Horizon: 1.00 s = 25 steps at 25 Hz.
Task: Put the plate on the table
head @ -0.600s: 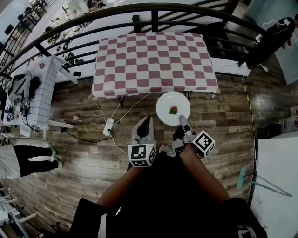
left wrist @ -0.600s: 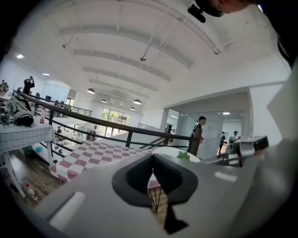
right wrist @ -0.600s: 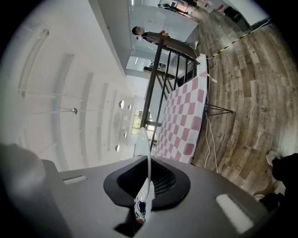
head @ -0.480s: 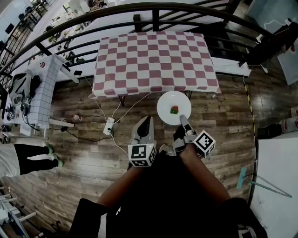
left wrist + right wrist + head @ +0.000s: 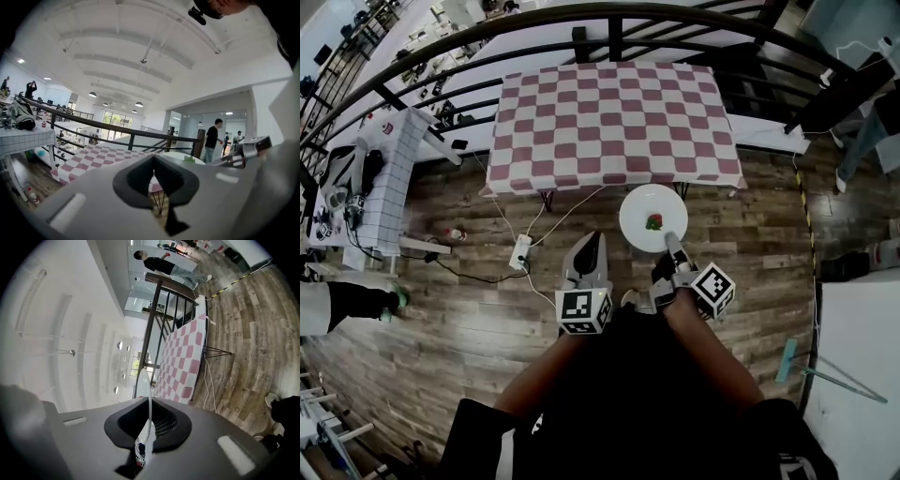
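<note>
Jaws of the right gripper (image 5: 670, 244) are clamping the near rim of the plate (image 5: 639, 208), which is hanging over the floor just short of the desk's (image 5: 609, 122) front edge, toward its right corner. The left gripper (image 5: 596, 246) is waiting alongside, jaws pressed together on nothing. The desk is lying straight ahead of the plate.

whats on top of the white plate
A small red-and-green piece, possibly a strawberry, lies near the middle of the white plate. The right claw pinches the near rim, covering that edge; the rest is bare.
</note>
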Each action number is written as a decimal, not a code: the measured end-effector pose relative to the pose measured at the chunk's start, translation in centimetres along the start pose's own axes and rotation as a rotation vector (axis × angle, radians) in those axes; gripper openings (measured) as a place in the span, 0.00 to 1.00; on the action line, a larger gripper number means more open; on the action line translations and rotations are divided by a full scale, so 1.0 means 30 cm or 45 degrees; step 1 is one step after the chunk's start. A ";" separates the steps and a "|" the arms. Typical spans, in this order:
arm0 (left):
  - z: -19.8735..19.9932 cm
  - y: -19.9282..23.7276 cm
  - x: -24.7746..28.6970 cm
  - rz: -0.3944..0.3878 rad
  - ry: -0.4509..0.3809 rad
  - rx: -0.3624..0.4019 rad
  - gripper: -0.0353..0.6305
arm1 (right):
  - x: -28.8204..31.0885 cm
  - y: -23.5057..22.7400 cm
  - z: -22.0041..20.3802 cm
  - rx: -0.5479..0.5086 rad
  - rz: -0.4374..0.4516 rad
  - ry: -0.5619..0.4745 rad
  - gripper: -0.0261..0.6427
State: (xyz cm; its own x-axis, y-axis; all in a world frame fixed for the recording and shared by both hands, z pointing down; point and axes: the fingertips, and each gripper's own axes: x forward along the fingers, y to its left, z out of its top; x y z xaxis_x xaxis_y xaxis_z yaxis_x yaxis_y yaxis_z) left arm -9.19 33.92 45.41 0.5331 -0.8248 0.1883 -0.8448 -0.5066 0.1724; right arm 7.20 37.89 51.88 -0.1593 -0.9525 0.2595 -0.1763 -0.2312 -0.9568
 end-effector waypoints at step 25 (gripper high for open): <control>0.000 0.013 0.051 0.119 0.013 0.042 0.07 | -0.010 -0.061 0.123 -0.012 0.019 0.038 0.05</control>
State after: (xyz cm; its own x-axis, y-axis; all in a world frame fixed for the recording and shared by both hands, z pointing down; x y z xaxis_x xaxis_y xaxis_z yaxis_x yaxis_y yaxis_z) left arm -8.72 32.46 45.76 0.4525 -0.8662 0.2122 -0.8917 -0.4360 0.1220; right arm 11.15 37.87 53.05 -0.1906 -0.9495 0.2493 -0.1830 -0.2152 -0.9593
